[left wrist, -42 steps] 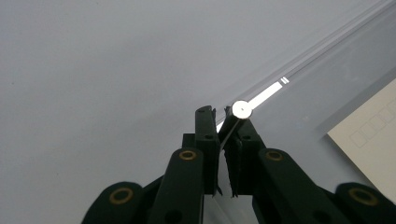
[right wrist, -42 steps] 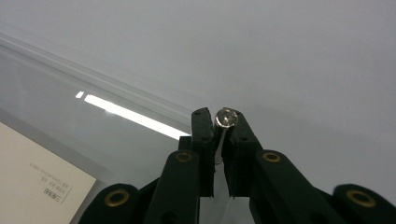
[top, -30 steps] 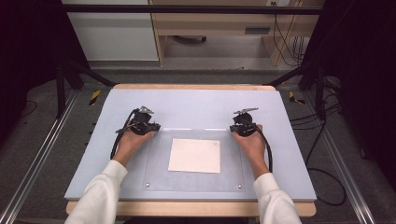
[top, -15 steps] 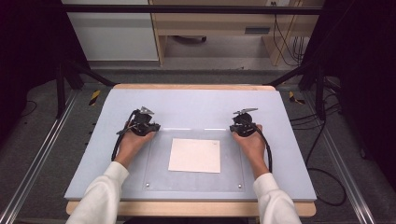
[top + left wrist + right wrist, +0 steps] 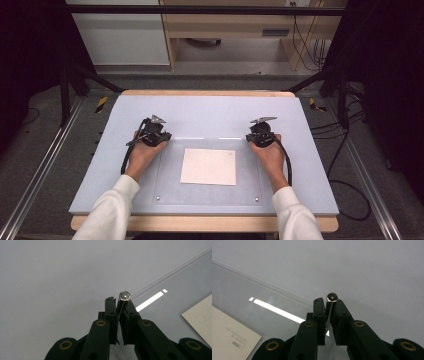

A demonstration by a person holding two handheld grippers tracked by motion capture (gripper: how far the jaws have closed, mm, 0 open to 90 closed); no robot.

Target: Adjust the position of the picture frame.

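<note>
A clear acrylic plate (image 5: 170,175) lies on the grey mat (image 5: 210,112), with a white paper sheet (image 5: 208,166) under it. My left gripper (image 5: 166,136) rests at the plate's far left corner. In the left gripper view its jaws (image 5: 122,302) are shut on a small round-headed metal pin (image 5: 124,295). My right gripper (image 5: 251,137) sits at the far right corner, and its jaws (image 5: 329,302) clasp a matching metal pin (image 5: 331,297). Those jaws have just been opening slightly, with the pin still between them. Both grippers point down at the mat.
The plate has small metal fasteners at its near corners (image 5: 158,198). The mat lies on a wooden tabletop (image 5: 200,223). Metal rails (image 5: 35,175) run along both sides. Cables (image 5: 350,200) lie on the floor to the right. A wooden cabinet (image 5: 225,25) stands beyond the table.
</note>
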